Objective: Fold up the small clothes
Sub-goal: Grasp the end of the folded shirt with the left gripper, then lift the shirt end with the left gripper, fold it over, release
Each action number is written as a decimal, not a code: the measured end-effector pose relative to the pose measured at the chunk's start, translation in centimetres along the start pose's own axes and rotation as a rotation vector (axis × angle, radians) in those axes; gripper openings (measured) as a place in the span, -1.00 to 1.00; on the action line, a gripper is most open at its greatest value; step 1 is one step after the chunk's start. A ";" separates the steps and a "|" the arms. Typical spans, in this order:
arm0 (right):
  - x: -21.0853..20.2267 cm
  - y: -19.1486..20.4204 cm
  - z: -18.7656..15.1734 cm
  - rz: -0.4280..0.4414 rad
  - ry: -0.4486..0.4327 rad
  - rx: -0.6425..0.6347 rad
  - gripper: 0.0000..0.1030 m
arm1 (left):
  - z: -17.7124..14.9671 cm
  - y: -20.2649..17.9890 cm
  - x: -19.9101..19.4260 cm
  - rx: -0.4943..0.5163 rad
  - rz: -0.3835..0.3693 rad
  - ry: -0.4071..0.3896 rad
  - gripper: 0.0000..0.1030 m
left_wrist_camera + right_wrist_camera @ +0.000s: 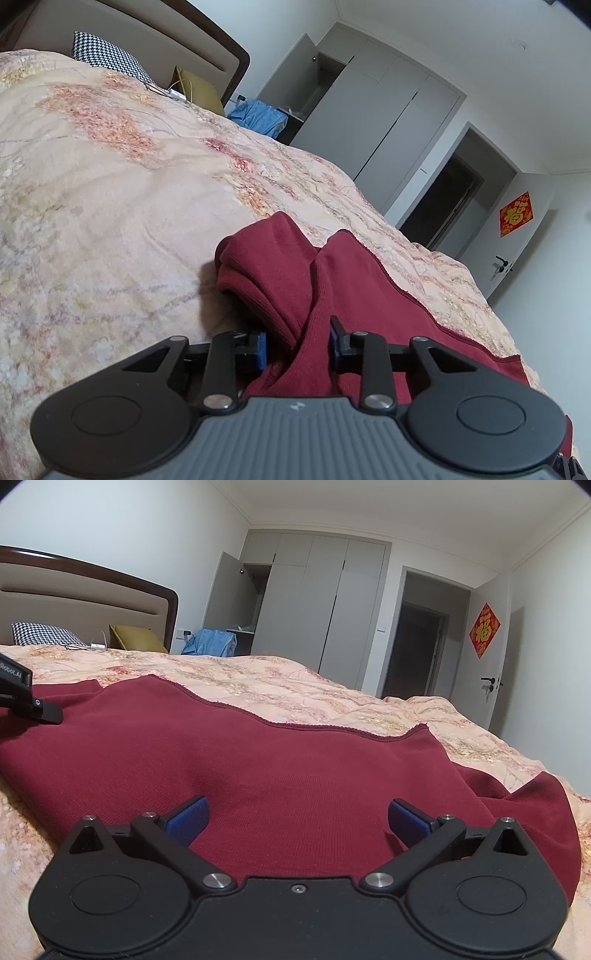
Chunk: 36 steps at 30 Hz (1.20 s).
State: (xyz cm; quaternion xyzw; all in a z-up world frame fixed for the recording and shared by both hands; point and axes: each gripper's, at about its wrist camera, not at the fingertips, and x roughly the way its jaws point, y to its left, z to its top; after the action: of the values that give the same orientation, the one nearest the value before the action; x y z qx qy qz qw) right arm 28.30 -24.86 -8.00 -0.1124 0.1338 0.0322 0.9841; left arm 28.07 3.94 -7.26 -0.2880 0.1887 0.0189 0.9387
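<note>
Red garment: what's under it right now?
The red garment lies on the floral bedspread, which shows around its edges. Whatever sits beneath its folds, including the bunched part by the left gripper, is covered.

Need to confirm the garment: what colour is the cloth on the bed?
Dark red garment, plain knit with no pattern; clearest in the right wrist view.

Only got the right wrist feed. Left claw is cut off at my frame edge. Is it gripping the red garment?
Observer: Looks so. In the left wrist view the left claw is shut on a bunched ridge of the red garment.
Operator: What's past its tips?
Observer: A rolled-over lump of the same fabric, doubled on itself.
Operator: And left of that?
Observer: The floral bedspread, lying in soft wrinkles.
</note>
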 end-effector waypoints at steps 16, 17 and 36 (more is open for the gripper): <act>-4.4 -6.7 2.2 0.025 0.012 0.070 0.99 | 3.2 -10.7 -1.0 0.262 -0.020 -0.022 -0.66; -5.4 -7.5 2.0 0.008 0.008 0.057 0.99 | 3.2 -12.2 -1.2 0.293 -0.036 -0.025 -0.66; -11.7 -14.1 -6.1 -0.188 0.172 0.012 0.99 | -11.3 -28.3 -0.8 0.655 -0.362 0.287 -0.56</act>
State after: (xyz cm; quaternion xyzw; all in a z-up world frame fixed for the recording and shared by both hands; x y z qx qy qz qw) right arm 16.82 -40.34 -7.54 -0.1211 0.2068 -0.0706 0.9683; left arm 27.53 -25.83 -0.49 -0.0019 0.2603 -0.2482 0.9331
